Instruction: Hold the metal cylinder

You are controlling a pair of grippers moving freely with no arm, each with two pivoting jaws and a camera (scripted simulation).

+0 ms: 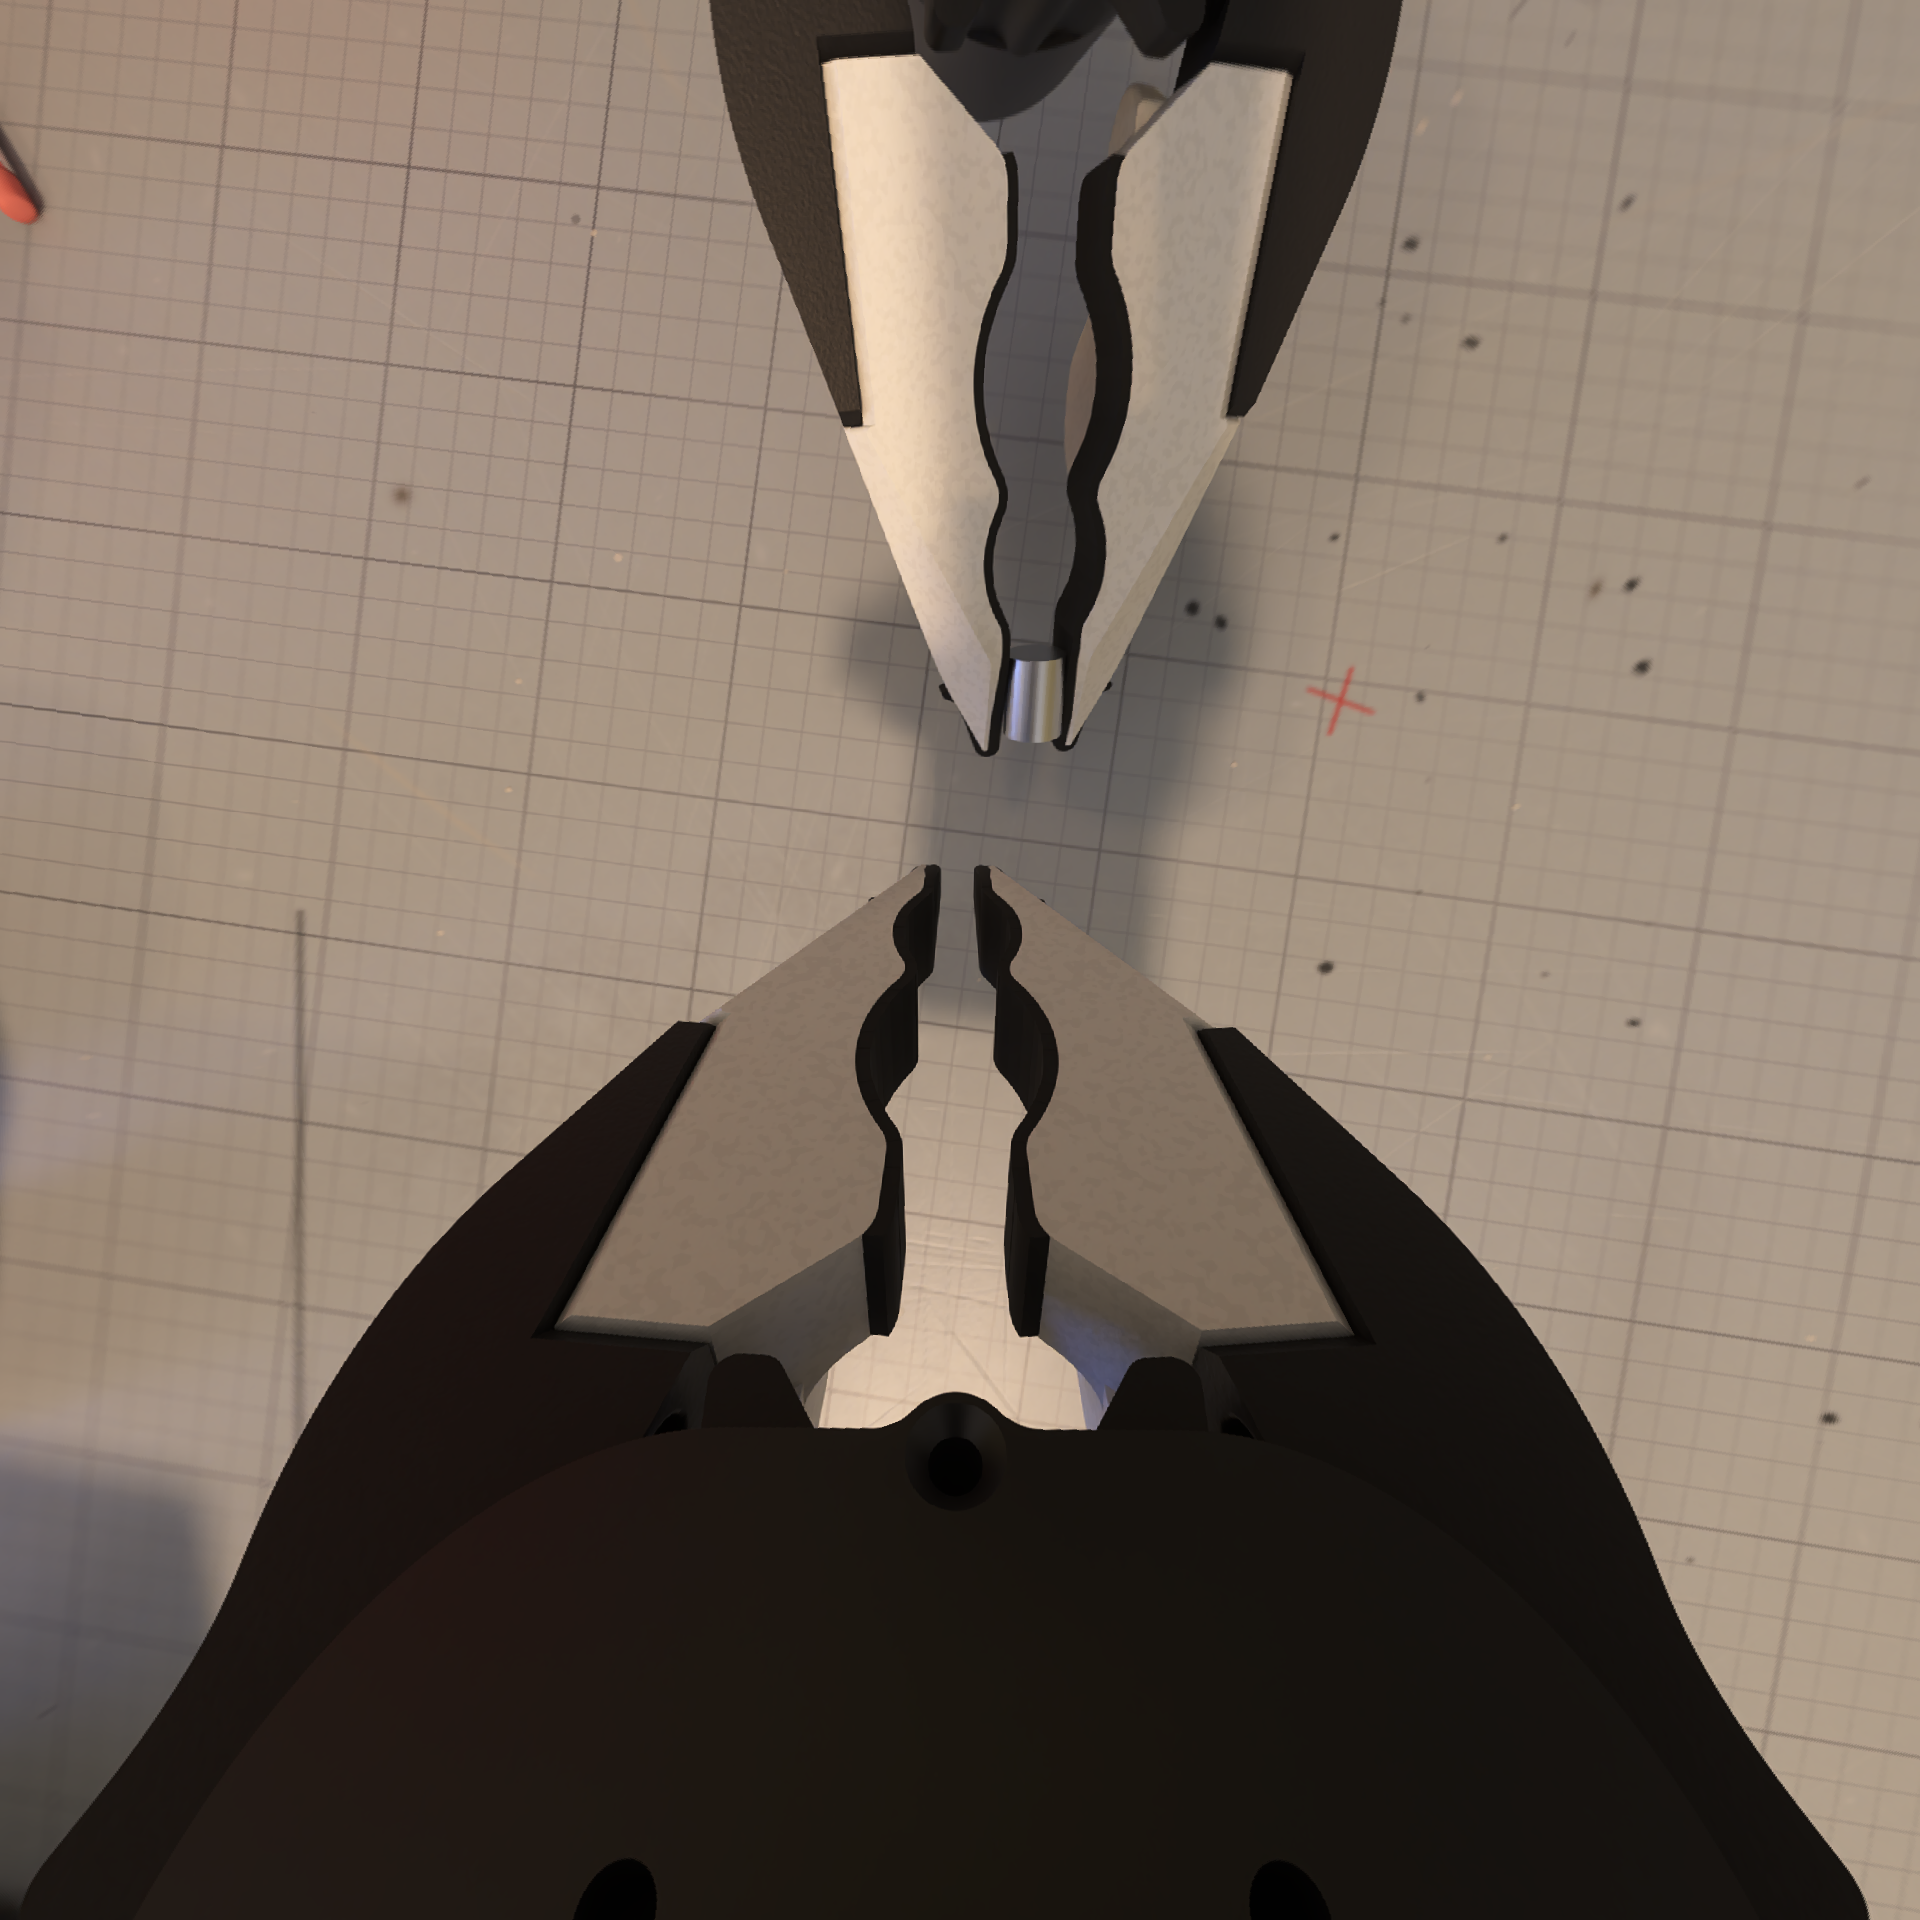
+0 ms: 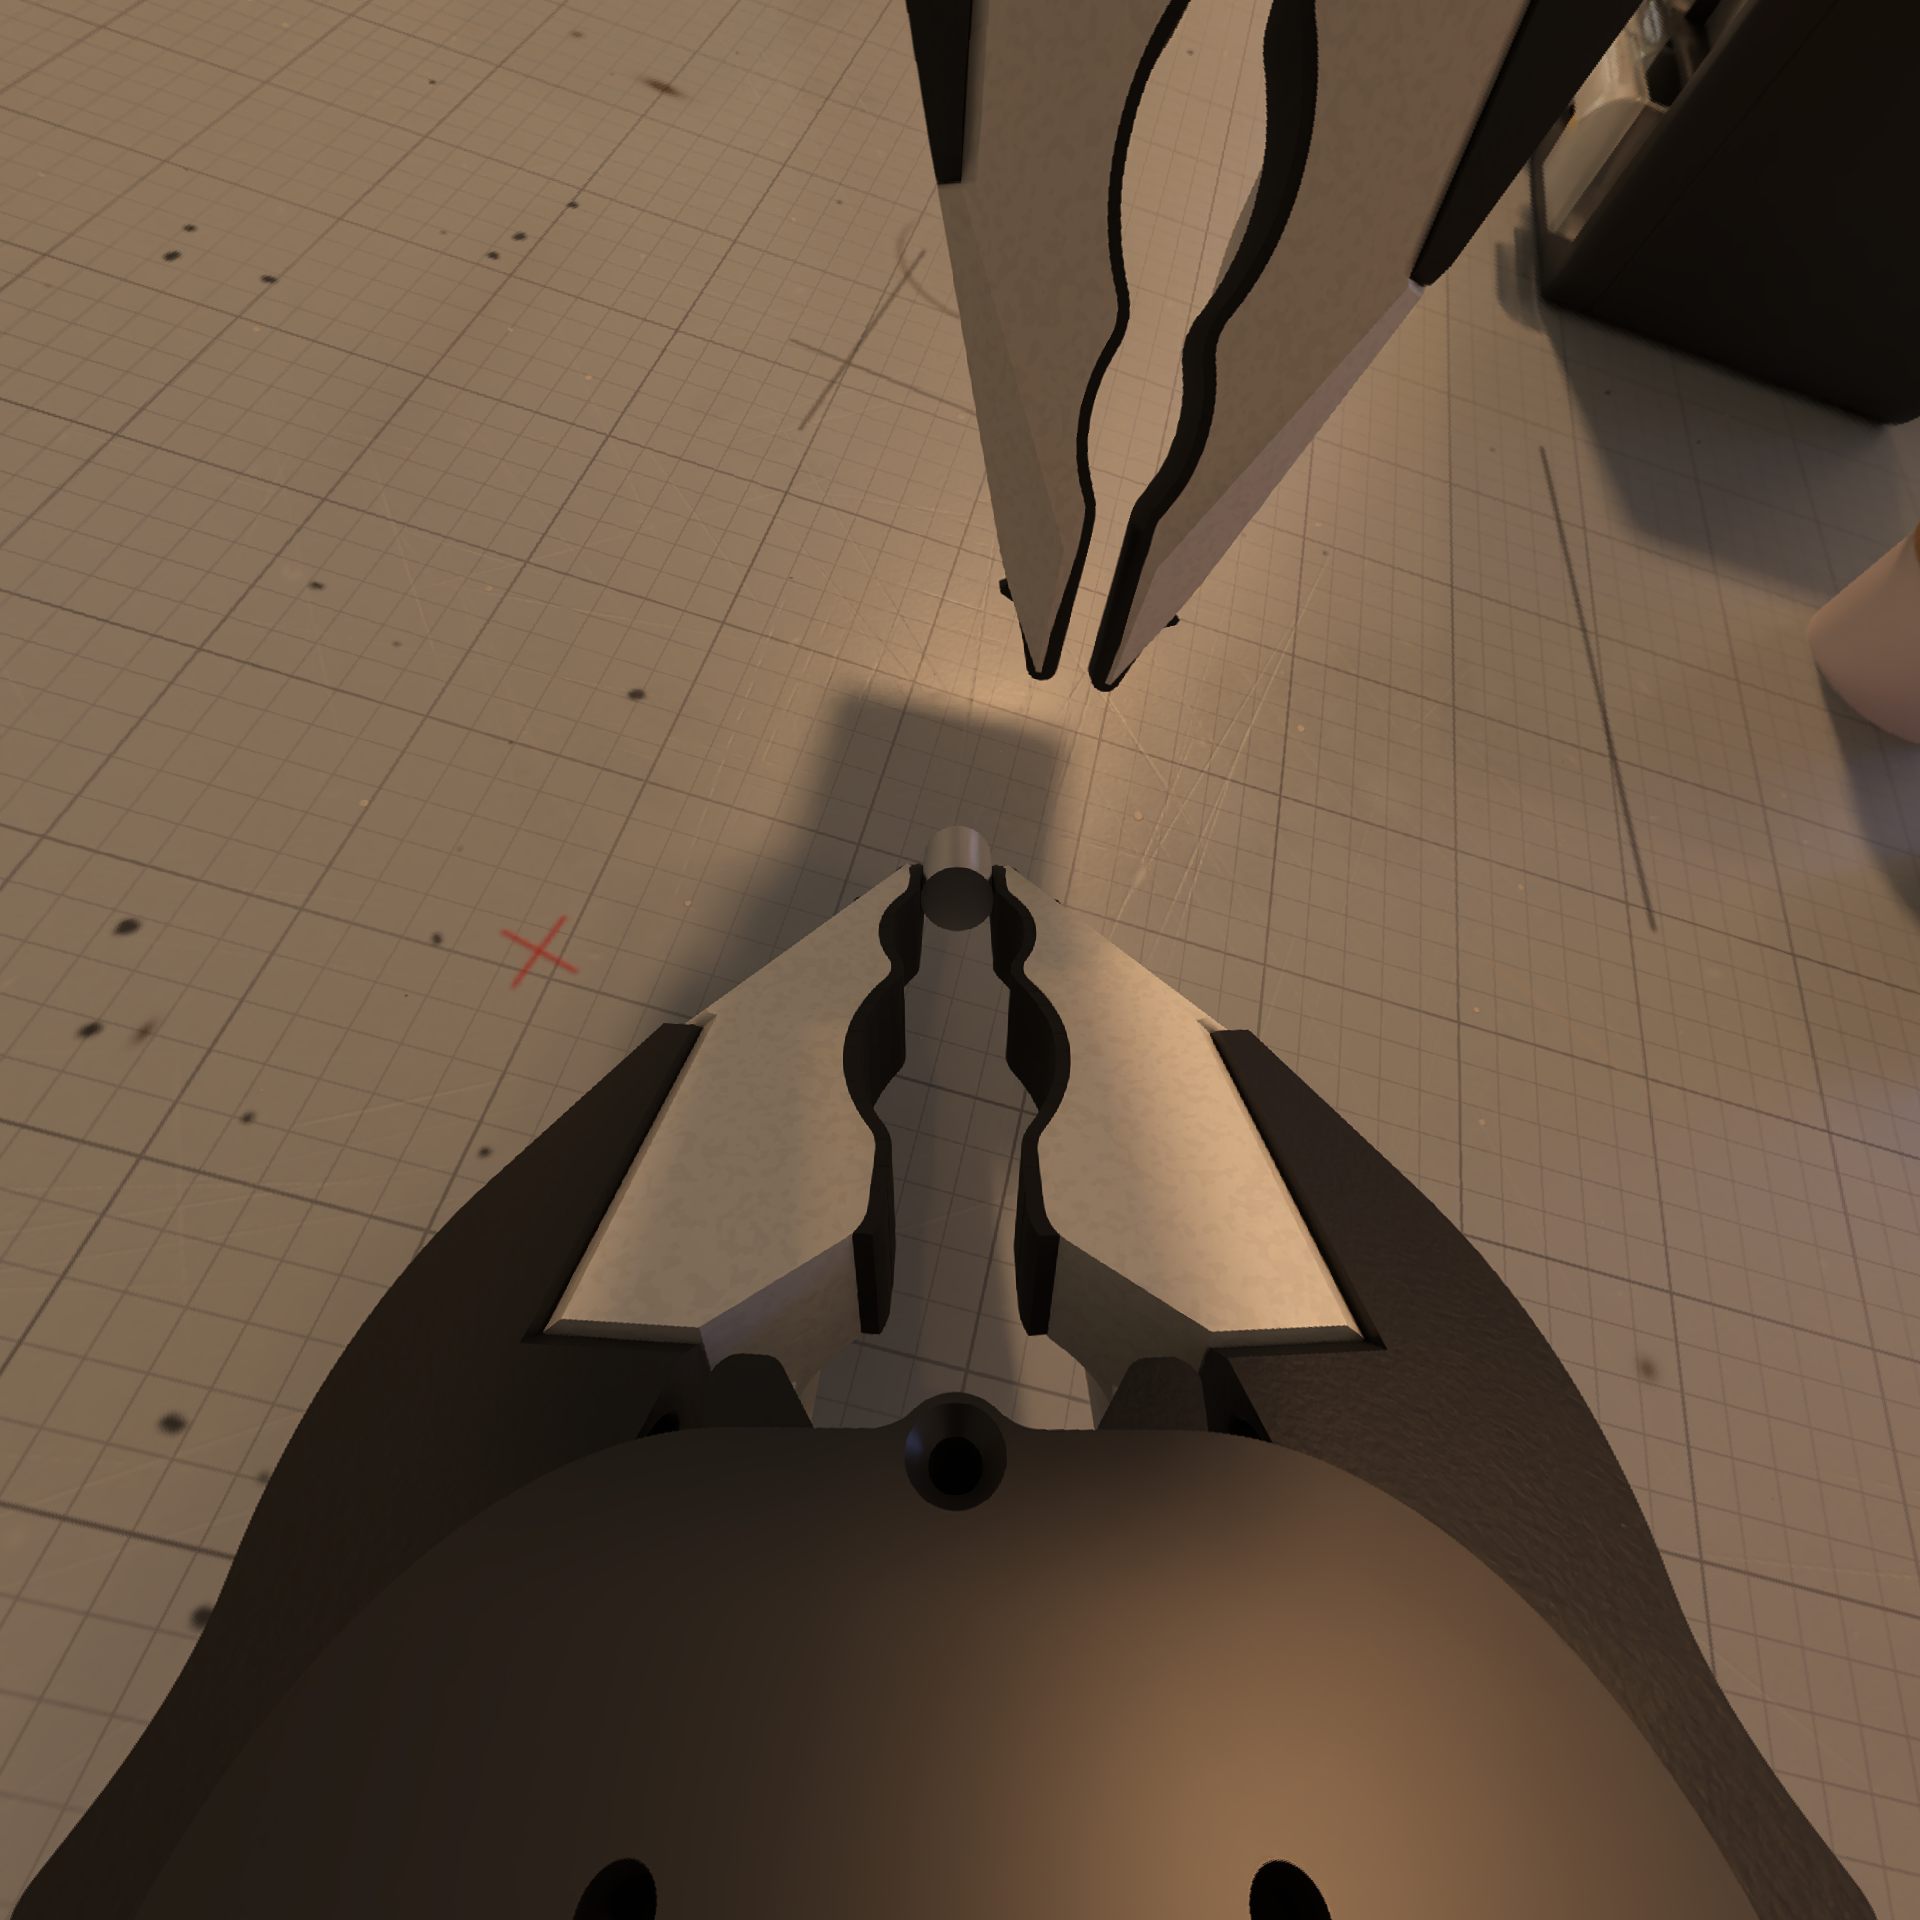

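Note:
A small metal cylinder (image 2: 956,896) is clamped between the fingertips of my right gripper (image 2: 956,883), a little above the grid mat (image 2: 312,727). In the left wrist view the same cylinder (image 1: 1032,698) shows upright in the right gripper (image 1: 1029,727), which points toward me from the top. My left gripper (image 1: 956,878) is empty, with only a narrow gap between its tips. It faces the right gripper tip to tip, a short way from the cylinder. In the right wrist view the left gripper (image 2: 1070,670) comes in from the top.
A red cross mark (image 1: 1342,701) is on the mat beside the grippers; it also shows in the right wrist view (image 2: 540,951). A black box (image 2: 1745,208) stands at the far right, with a pale rounded object (image 2: 1870,644) near it. An orange-red object (image 1: 16,192) lies at the left edge.

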